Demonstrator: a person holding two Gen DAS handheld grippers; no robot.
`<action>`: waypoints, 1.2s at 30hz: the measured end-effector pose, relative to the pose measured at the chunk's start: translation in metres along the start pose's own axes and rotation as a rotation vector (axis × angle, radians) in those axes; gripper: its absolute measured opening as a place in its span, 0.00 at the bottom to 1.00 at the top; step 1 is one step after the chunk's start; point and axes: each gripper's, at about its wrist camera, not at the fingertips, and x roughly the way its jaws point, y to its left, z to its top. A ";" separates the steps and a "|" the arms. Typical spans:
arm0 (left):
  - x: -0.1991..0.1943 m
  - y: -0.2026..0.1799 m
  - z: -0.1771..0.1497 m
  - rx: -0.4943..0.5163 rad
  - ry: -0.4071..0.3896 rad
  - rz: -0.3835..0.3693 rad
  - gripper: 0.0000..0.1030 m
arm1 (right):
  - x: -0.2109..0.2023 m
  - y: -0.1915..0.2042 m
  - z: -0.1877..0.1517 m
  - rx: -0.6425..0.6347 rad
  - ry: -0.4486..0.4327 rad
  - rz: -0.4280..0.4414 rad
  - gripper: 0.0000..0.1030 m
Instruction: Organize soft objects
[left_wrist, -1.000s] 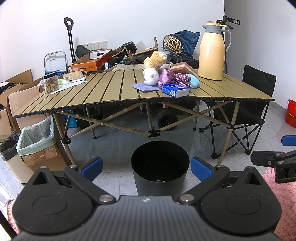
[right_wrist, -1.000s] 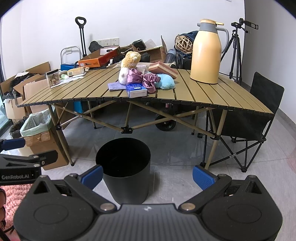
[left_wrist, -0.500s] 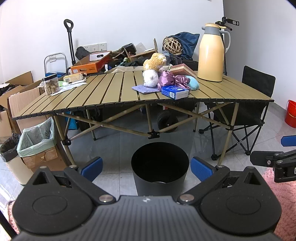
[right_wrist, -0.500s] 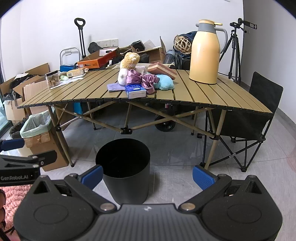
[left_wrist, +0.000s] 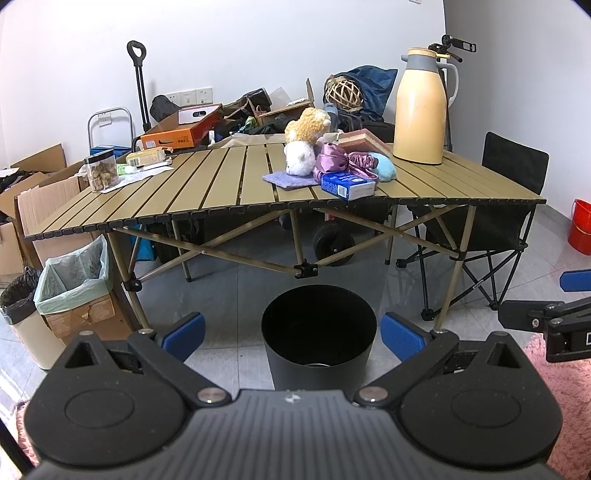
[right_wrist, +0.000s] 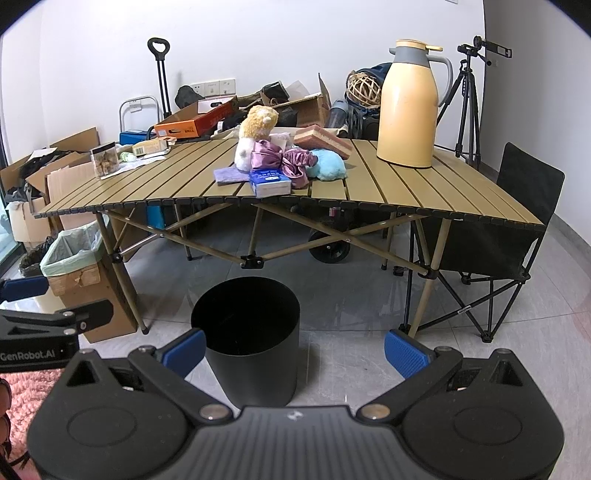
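A pile of soft things lies mid-table: a tan plush (left_wrist: 307, 123) (right_wrist: 258, 122), a white plush (left_wrist: 300, 158), purple satin cloth (left_wrist: 332, 162) (right_wrist: 280, 157), a light-blue plush (left_wrist: 384, 170) (right_wrist: 327, 166) and a lilac cloth pad (left_wrist: 288, 180) (right_wrist: 231, 174). A blue tissue pack (left_wrist: 347, 185) (right_wrist: 270, 182) sits at the table's front edge. A black round bin (left_wrist: 319, 328) (right_wrist: 245, 325) stands on the floor in front of the table. My left gripper (left_wrist: 291, 334) is open just above the bin. My right gripper (right_wrist: 294, 352) is open to the bin's right. Both are empty and far from the pile.
The slatted folding table (left_wrist: 184, 192) (right_wrist: 424, 188) also bears a tall cream thermos (left_wrist: 421, 107) (right_wrist: 406, 107), a jar (left_wrist: 101, 173) and pink-brown sponge blocks (right_wrist: 323, 141). A black folding chair (right_wrist: 517, 229), a lined cardboard box (left_wrist: 75, 284), a red bucket (left_wrist: 580, 227) and a tripod (right_wrist: 469, 103) surround it.
Both views have shifted slightly, with the table and bin sitting a little lower in frame. Both grippers stay open and empty.
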 end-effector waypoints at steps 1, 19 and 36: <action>0.000 0.000 0.000 0.001 -0.001 0.000 1.00 | 0.000 0.000 0.001 0.000 -0.001 0.000 1.00; -0.001 -0.003 0.004 0.002 -0.008 0.002 1.00 | -0.001 -0.001 0.004 0.003 -0.004 0.002 1.00; 0.015 -0.004 0.014 -0.001 -0.009 -0.004 1.00 | 0.022 -0.014 0.011 0.004 -0.021 0.000 1.00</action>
